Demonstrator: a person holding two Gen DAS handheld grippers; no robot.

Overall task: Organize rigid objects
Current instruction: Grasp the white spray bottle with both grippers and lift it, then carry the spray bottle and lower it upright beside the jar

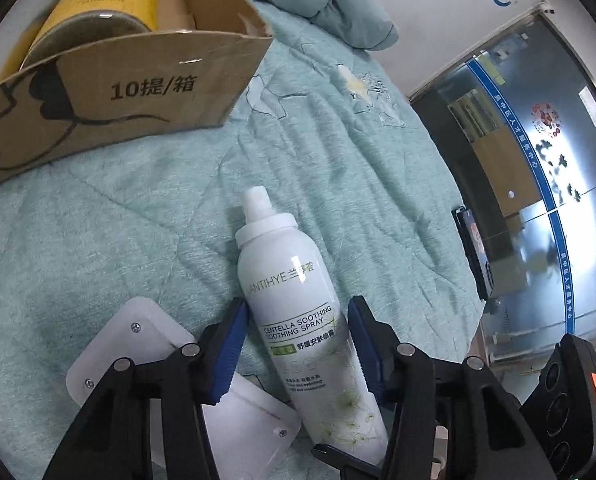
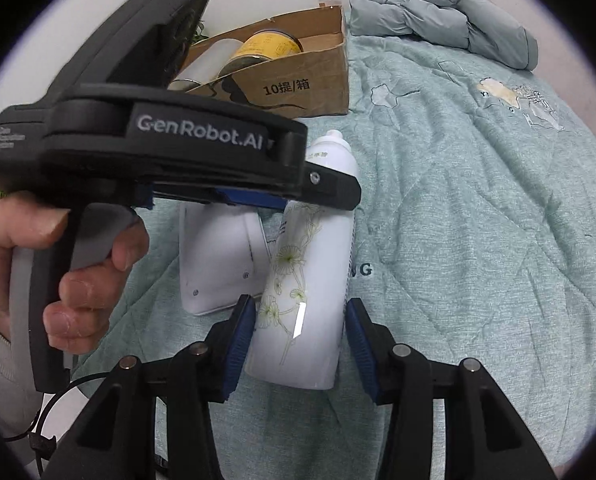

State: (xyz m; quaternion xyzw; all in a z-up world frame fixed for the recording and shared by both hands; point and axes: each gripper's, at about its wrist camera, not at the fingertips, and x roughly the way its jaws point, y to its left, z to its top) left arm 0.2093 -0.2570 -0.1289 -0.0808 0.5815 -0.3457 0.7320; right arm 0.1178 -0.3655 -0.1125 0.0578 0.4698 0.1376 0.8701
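A white spray bottle (image 1: 298,312) lies on the green quilt, nozzle pointing away. My left gripper (image 1: 298,344) is open with its blue pads on either side of the bottle's middle, a small gap showing on each side. In the right wrist view the same bottle (image 2: 309,280) lies between the pads of my right gripper (image 2: 299,336), which is open around its base end. The left gripper's body (image 2: 158,152) crosses over the bottle there. A cardboard box (image 1: 146,80) holding a yellow can (image 1: 106,0) sits at the far left.
A white plastic piece (image 1: 138,344) lies just left of the bottle, also in the right wrist view (image 2: 222,256). A folded grey-green jacket (image 2: 441,12) lies at the far end of the quilt (image 2: 477,220). The bed's right edge drops to a glass door (image 1: 537,160).
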